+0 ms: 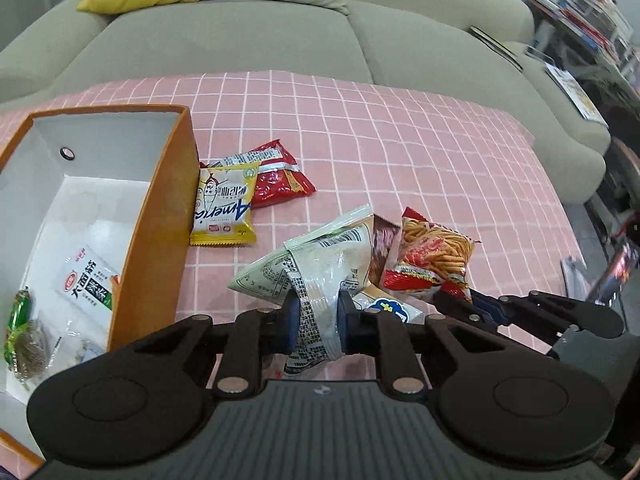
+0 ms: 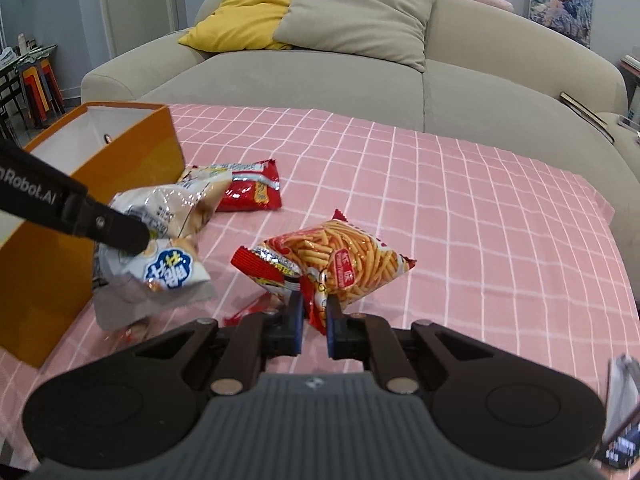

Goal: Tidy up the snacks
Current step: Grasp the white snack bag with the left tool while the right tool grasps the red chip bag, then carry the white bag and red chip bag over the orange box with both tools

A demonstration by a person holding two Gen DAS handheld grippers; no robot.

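From the left wrist view, the left gripper (image 1: 318, 322) is pinching a crinkly white snack bag (image 1: 316, 268) between its blue pads. The bag sticks up and away from the gripper, off the table (image 1: 400, 140). The orange box (image 1: 156, 220) sits just to the left, open on top, with a white packet (image 1: 90, 284) and a green candy (image 1: 18, 320) already inside. I think the white bag goes there next, so the gripper must swing left and clear the box wall. A yellow snack bag (image 1: 224, 208) and a red snack bag (image 1: 276, 178) lie on the table beside the box.

From the right wrist view, the right gripper (image 2: 314, 322) is squeezed narrow on the bottom corner of a red bag of fries snacks (image 2: 340, 264). That bag leans up and away to the right. The box (image 2: 132, 148) is far to its left, so the left gripper is much closer to it.
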